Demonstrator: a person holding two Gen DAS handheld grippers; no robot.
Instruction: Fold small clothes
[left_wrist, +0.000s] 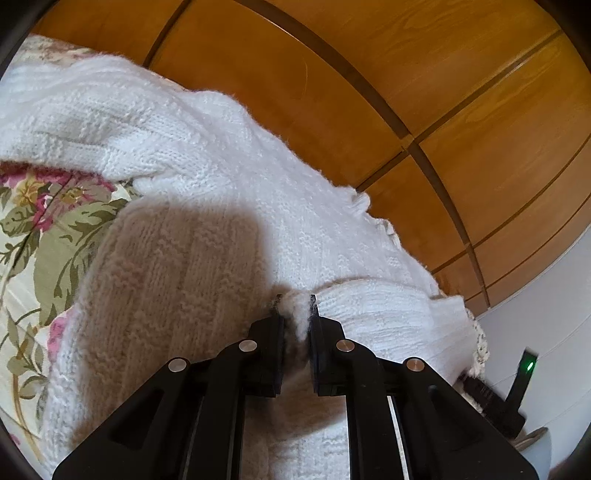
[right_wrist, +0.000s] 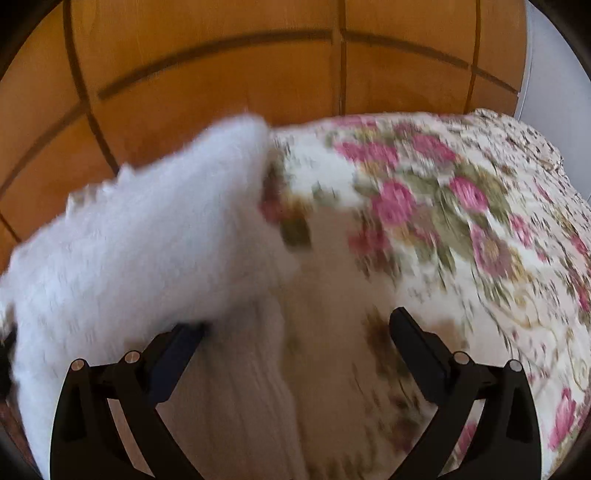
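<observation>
Midway, left gripper (left_wrist: 295, 314) pinches the white cable-knit sweater (left_wrist: 207, 155) at lower centre, right gripper (right_wrist: 295, 332) splayed empty, folding unfinished

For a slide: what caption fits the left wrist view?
Left claw shut on a white knit sweater over a floral bedspread.
</observation>
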